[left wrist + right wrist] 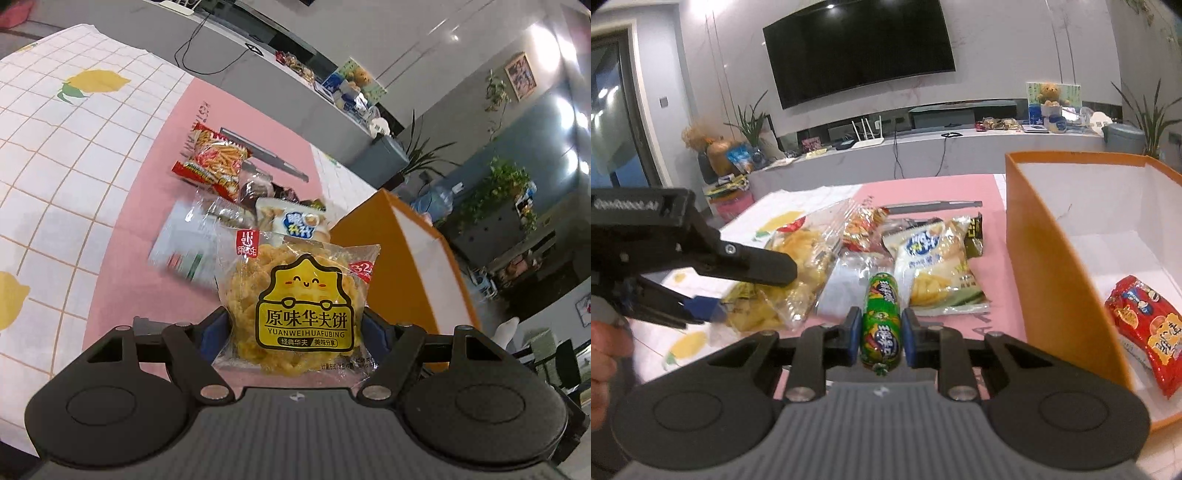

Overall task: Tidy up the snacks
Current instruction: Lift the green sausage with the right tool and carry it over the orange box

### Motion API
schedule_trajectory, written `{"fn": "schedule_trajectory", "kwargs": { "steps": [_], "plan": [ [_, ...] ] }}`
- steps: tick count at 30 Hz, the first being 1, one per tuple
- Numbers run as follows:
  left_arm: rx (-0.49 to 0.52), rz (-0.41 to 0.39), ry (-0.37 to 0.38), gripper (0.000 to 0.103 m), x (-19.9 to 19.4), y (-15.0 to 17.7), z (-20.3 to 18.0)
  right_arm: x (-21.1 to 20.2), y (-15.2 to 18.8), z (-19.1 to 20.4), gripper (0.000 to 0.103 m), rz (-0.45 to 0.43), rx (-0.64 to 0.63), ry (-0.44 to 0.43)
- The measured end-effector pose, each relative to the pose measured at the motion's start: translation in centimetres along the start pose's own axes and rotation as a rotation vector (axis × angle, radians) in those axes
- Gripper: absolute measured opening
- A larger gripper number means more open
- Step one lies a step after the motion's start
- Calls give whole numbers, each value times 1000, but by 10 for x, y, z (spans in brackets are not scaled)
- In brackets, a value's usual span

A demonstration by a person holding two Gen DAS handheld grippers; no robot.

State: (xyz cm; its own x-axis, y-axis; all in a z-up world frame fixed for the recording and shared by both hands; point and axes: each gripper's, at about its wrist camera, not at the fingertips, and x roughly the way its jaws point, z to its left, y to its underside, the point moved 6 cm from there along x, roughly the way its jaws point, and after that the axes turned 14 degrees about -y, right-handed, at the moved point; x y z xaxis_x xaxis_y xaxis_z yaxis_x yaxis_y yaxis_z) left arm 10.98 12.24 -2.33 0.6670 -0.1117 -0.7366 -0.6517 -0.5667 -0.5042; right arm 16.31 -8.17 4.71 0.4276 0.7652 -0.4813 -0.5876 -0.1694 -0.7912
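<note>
The jaws of the left gripper [295, 328] stand wide, clamped on a yellow waffle packet [299, 306], with the orange box [399, 258] at two o'clock of it. The right gripper [880, 334] is pinched narrow on a green sausage stick [881, 321]. The snack pile [923, 258] lies at twelve o'clock on the pink mat [923, 188], and a red packet [1148, 328] rests inside the box at three o'clock.

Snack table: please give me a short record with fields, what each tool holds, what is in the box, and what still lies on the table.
left tool: shut on waffle packet, yellow label
right tool: shut on green sausage stick
orange box: open, holds one red snack packet
pink mat: red fries packet, white chips packet, more wrapped snacks in a pile
</note>
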Motion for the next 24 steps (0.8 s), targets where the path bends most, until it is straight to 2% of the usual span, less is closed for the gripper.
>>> {"fn": "schedule_trajectory", "kwargs": {
  "steps": [5,12,16,20,22,24],
  "plan": [
    [23,-20,12,85,-9,0,-20,-28,-20,3,21,-37,6,-7],
    [77,-47,17,85,-21,7,-61,-85,-47,-6,21,-149,27,-14],
    [113,-50,34,85,-22,13,-94,-116,-57,-21,21,-186,-3,61],
    [138,-46,99,85,-25,19,-128,-146,-62,-43,21,-206,-20,130],
    [171,-59,101,85,-25,23,-146,-153,-61,-54,21,-200,-45,178],
    [196,-64,97,85,-23,26,-161,-157,-58,-68,21,-183,-29,175]
  ]
}}
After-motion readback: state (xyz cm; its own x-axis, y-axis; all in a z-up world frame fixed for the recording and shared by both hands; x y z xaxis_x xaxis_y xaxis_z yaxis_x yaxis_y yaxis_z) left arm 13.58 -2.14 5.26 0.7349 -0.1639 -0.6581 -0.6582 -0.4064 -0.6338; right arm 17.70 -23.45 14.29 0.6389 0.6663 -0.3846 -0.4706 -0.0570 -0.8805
